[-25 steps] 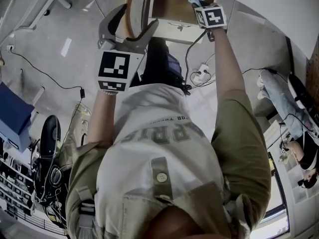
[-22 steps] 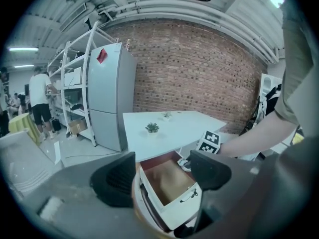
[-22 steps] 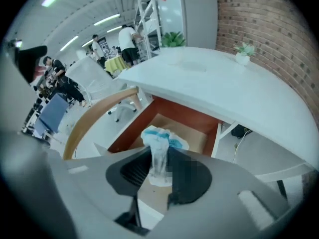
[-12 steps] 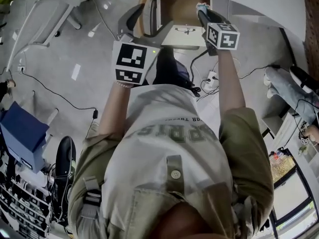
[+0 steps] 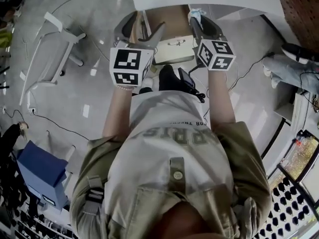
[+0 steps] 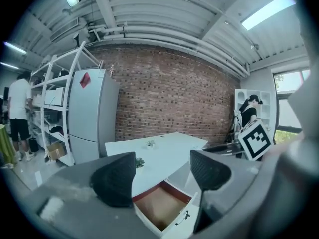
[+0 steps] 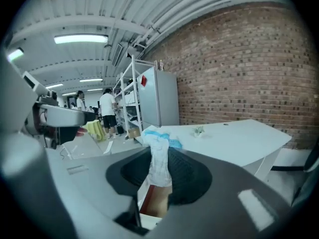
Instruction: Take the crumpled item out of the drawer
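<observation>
The crumpled white and blue item (image 7: 159,156) is pinched between the pads of my right gripper (image 7: 159,176), and its top bunches out above them. The head view shows the same crumpled item (image 5: 195,13) at the tip of the right gripper (image 5: 196,23), over the right edge of the open drawer (image 5: 172,57). Below both grippers the drawer's (image 6: 160,209) brown inside looks empty. My left gripper (image 6: 162,176) stands open with nothing between its pads. In the head view the left gripper (image 5: 143,28) hangs over the drawer's left side.
The drawer belongs to a white desk (image 6: 158,152) with a small plant on it. A grey fridge (image 6: 92,117) and white shelves stand by the brick wall, with people near them. Cables and a power strip (image 5: 185,78) lie on the floor; a blue box (image 5: 42,171) sits at left.
Both grippers have drawn back from the drawer and stand closer together. The right gripper still holds the crumpled item. The head view has swung, so desk and drawer now sit at the top centre.
</observation>
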### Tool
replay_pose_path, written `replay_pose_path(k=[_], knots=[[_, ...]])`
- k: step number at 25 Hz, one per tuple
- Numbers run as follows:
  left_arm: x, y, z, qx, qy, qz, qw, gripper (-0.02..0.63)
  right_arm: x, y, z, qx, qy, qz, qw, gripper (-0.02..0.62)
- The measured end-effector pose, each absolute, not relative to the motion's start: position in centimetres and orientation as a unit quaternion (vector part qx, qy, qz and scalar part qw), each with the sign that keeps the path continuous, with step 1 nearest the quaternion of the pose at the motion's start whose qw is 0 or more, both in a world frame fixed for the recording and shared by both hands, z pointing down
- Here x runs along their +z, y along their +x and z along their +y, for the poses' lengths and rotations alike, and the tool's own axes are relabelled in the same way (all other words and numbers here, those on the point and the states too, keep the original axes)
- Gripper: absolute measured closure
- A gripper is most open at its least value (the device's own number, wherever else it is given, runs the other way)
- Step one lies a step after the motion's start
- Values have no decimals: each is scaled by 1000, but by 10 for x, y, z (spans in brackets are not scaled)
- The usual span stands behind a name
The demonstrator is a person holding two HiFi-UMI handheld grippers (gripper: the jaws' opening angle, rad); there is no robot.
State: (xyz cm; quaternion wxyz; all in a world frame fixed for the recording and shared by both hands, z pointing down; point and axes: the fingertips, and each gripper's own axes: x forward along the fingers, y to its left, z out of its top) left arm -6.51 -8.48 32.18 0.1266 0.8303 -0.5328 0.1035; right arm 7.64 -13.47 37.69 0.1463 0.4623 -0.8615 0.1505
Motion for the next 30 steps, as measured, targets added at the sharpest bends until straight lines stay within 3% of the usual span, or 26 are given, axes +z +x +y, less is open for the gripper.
replay_pose_path(k=[6, 18, 30], knots=[[283, -60, -86, 86, 845, -524, 72, 254, 304, 89, -111, 76, 522, -846, 72, 489], [233, -71, -71, 45, 835, -548, -7, 600, 247, 92, -59, 29, 550, -834, -10, 489], [220, -82, -70, 41, 826, -561, -32, 600, 219, 94, -49, 0, 556, -830, -44, 489]])
